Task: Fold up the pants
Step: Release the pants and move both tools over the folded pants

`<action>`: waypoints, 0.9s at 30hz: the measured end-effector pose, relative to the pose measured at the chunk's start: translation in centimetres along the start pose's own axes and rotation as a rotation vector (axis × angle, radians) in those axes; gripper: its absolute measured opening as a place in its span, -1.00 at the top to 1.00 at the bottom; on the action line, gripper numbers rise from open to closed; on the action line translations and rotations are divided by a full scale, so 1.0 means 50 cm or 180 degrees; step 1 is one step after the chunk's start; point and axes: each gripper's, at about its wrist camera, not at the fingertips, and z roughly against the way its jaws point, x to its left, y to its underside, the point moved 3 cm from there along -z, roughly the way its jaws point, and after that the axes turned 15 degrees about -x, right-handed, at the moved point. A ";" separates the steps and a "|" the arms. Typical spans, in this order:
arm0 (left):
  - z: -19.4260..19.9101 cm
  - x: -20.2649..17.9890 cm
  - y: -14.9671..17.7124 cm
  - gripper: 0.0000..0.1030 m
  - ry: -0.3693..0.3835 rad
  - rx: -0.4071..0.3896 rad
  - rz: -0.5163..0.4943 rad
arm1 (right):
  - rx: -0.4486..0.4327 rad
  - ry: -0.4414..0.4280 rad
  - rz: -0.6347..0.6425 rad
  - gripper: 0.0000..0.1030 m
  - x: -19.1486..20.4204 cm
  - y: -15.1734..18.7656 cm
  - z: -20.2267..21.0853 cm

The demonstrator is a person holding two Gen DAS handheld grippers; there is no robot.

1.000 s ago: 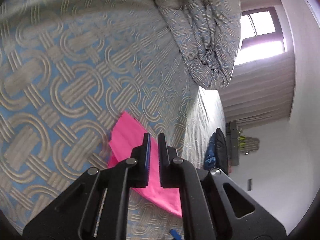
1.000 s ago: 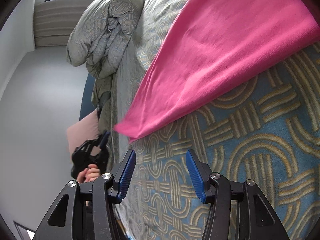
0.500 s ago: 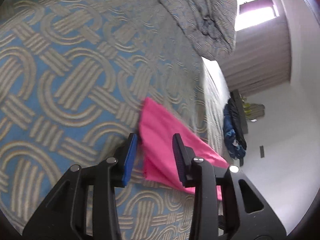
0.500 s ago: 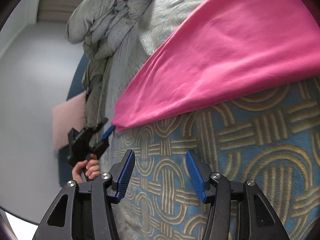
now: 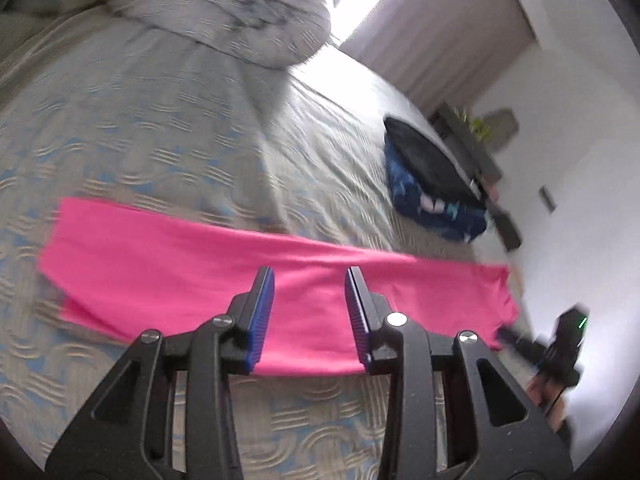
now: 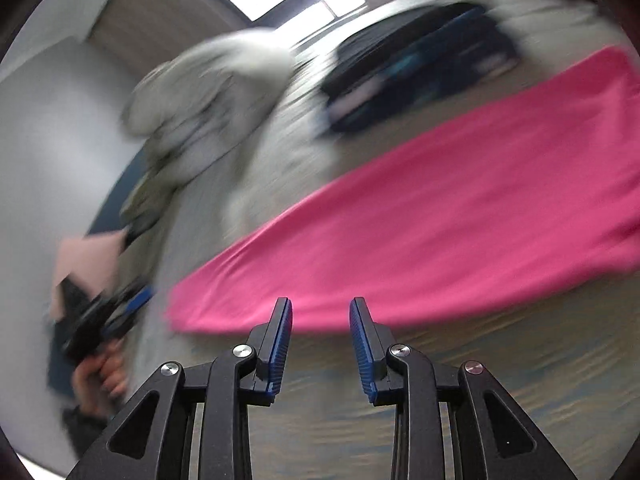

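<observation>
Left gripper [image 5: 309, 312] part-open (empty) above pants [image 5: 168, 256]

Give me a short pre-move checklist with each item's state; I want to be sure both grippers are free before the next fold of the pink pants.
1. Left gripper free of cloth: ok; its jaws stand apart, nothing pinched.
2. Right gripper free of cloth: ok; its jaws have just been closing but a gap remains, nothing between them.
3. Pink pants lying flat as one long strip on the bedspread: ok.
4. Edges of the layers aligned: cannot tell, the views are blurred.
5. Dark blue clothes pile apart from the pants: ok.
6. Rolled duvet apart from the pants: ok.
</observation>
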 end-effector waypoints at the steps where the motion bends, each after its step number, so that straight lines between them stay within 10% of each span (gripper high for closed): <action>1: -0.022 -0.014 0.011 0.27 -0.0078 0.0027 -0.0083 | -0.0101 0.0190 0.0068 0.41 -0.046 -0.036 0.013; 9: -0.123 0.048 0.072 0.28 -0.1341 0.0150 -0.0507 | 0.0019 0.1804 0.1499 0.38 -0.305 -0.141 -0.036; 13: -0.116 0.087 0.065 0.29 -0.1305 0.0006 -0.0429 | -0.0270 0.1770 0.1587 -0.36 -0.364 -0.138 0.001; 19: -0.100 0.110 0.026 0.29 -0.1469 -0.0017 -0.0336 | -0.0312 0.1527 0.1154 -0.46 -0.426 -0.172 0.027; 22: -0.087 0.102 0.013 0.28 -0.1432 -0.0123 -0.0253 | -0.0509 0.1263 0.1046 0.08 -0.406 -0.206 0.053; 24: -0.084 0.079 0.014 0.28 -0.1317 -0.0153 -0.0262 | -0.0720 0.1088 0.0629 0.81 -0.429 -0.263 0.078; 27: -0.097 0.036 0.021 0.40 -0.1101 -0.0162 -0.0347 | -0.0814 0.0901 0.0075 0.88 -0.483 -0.354 0.075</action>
